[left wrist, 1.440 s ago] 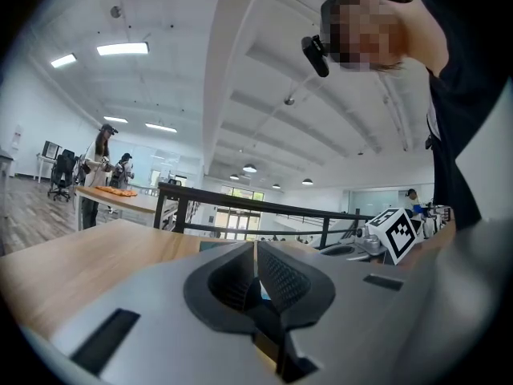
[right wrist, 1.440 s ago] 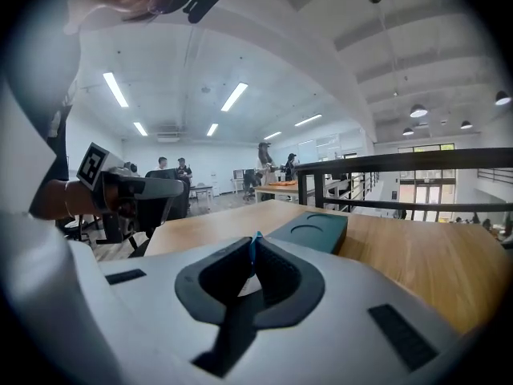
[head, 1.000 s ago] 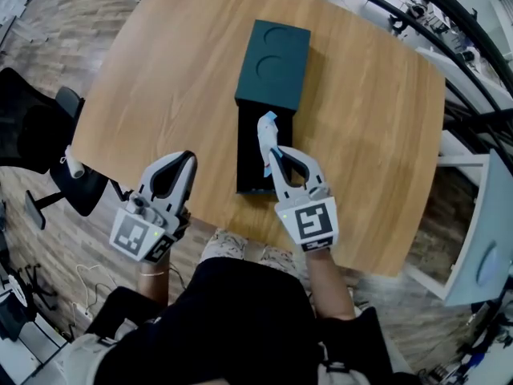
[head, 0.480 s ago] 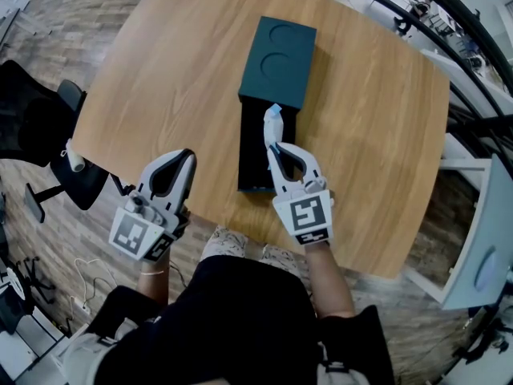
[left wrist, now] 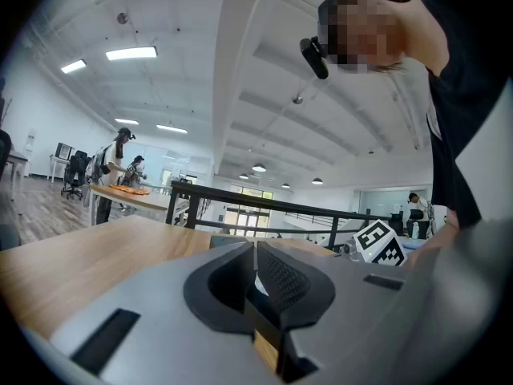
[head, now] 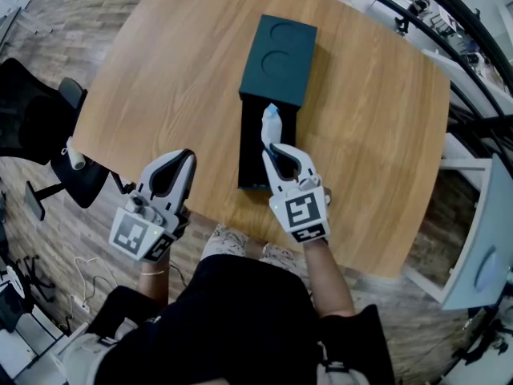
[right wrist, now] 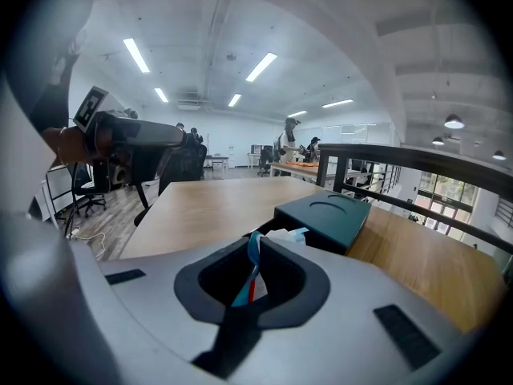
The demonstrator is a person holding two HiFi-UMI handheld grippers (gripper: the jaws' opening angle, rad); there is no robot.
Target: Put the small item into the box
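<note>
A dark teal box lies lengthwise on the wooden table [head: 160, 79]. Its lid [head: 280, 50] is slid back, and the dark open tray [head: 250, 155] shows in front of it. My right gripper [head: 271, 147] hangs over that tray, shut on a small white and blue packet [head: 271, 123] that sticks out past the fingertips. In the right gripper view the packet [right wrist: 253, 273] is pinched between the jaws, with the lid [right wrist: 325, 213] beyond it. My left gripper [head: 172, 167] stays at the table's near edge, left of the box, shut and holding nothing.
A black office chair [head: 48, 167] stands off the table's left side. A black railing [head: 433, 22] curves past the far right, and a white cabinet [head: 473, 239] stands at the right. The right gripper's marker cube [left wrist: 378, 243] shows in the left gripper view.
My right gripper has carried the packet slightly forward and left, over the open tray. The left gripper has not moved.
</note>
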